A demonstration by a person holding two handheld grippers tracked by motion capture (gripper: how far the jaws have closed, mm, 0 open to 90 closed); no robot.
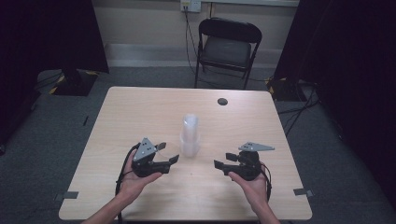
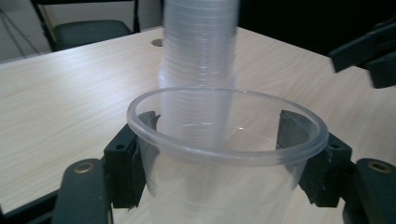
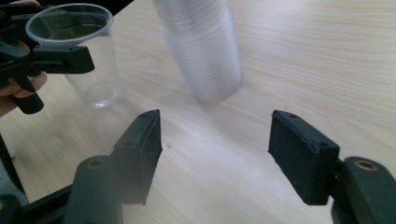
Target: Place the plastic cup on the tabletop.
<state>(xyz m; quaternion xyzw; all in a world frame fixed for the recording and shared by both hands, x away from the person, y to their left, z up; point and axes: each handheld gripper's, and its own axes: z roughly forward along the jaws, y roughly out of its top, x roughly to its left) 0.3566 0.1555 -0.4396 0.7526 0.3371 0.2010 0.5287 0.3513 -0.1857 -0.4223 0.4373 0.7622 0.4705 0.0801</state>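
Left hand-held gripper (image 2: pixel 224 154) clasps an unlabelled clear cup (image 2: pixel 224 186); right hand-held gripper (image 3: pixel 215 154) gapes.

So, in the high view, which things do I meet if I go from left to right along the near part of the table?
Left gripper → stack of clear cups → right gripper.

Clear plastic on pale wood grain
Transparent plastic cup (image 2: pixel 224 154), translucent cup stack (image 3: pixel 201 46), light wood-grain table (image 1: pixel 140 112), black folding chair (image 1: pixel 228 46)

Clear glossy plastic cup (image 2: pixel 224 154) (smooth), matt woodgrain table (image 1: pixel 140 112)
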